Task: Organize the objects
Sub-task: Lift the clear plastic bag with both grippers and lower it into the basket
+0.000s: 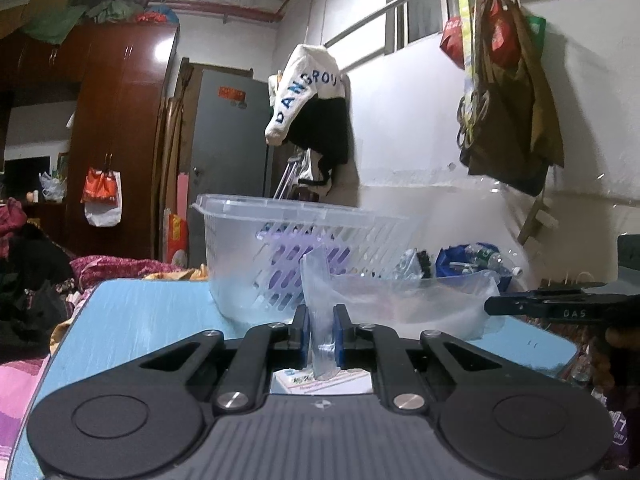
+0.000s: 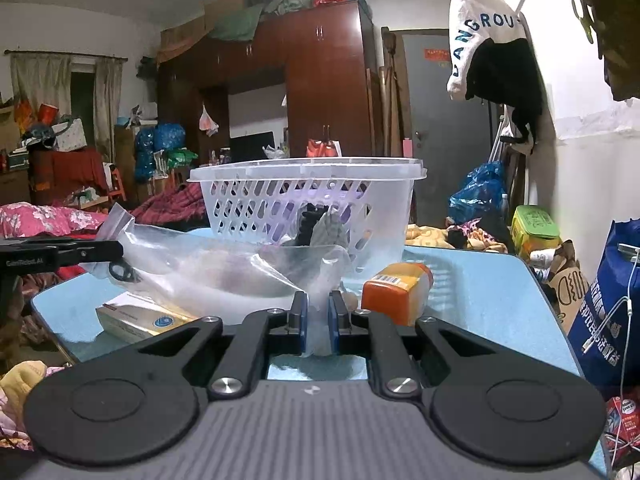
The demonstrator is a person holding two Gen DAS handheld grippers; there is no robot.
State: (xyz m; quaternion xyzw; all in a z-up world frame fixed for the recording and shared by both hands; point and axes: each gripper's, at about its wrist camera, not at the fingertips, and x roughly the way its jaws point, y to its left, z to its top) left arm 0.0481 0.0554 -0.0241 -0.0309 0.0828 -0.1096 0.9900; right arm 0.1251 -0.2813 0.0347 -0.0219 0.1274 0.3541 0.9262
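Observation:
A clear plastic bag [image 1: 400, 300] lies on the blue table [image 1: 140, 312] in front of a white slotted basket [image 1: 280, 240]. My left gripper [image 1: 321, 332] is shut on one edge of the bag. My right gripper [image 2: 318, 320] is shut on another edge of the same bag [image 2: 192, 268]. The bag holds a dark and grey item that shows in the right wrist view [image 2: 320, 228]. The basket [image 2: 308, 200] stands just behind the bag, with a purple thing inside. The right gripper's fingers [image 1: 560, 308] show at the right of the left wrist view.
An orange box [image 2: 396, 288] lies on the table [image 2: 480, 300] right of my right gripper. A gold and white box [image 2: 140, 318] lies at the left. A bed with pink bedding [image 2: 48, 216], a blue bag [image 2: 608, 312] and clutter surround the table.

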